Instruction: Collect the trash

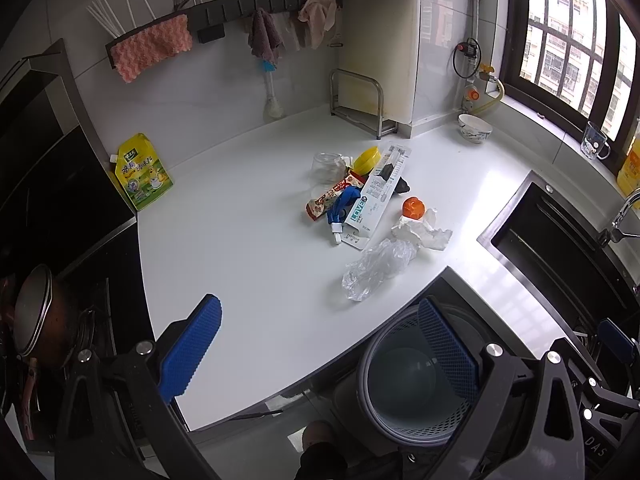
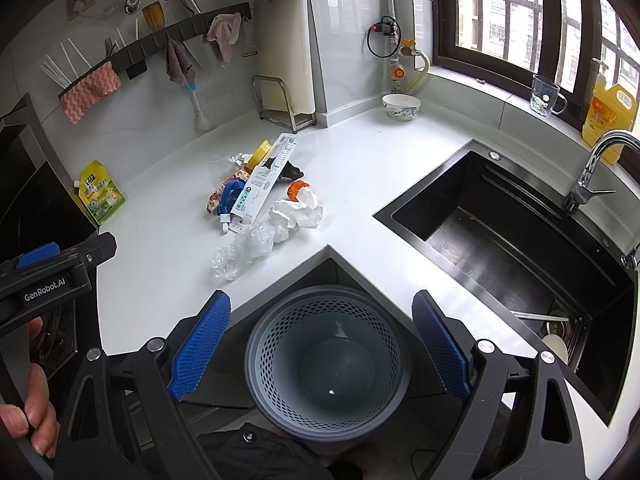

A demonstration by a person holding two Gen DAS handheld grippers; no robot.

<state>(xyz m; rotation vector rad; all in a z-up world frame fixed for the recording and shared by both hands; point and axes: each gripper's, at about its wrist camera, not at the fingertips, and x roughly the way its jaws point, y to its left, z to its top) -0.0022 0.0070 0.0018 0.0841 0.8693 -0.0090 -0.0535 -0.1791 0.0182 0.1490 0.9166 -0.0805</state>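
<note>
Trash pile [image 1: 368, 200]: centre of the frame, on the white counter [image 1: 248, 240]. Bin [image 2: 328, 356]: lower centre, below the counter edge, near-empty. Left gripper [image 1: 320, 352] and right gripper [image 2: 320, 344]: both spread wide, holding nothing. Risk: the limp plastic bag [image 2: 244, 248] slipping free mid-carry; the orange cap [image 2: 295, 189] rolling when nudged.

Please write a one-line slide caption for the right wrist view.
Open right gripper above the perforated bin, facing trash pile on white counter beside sink.
</note>
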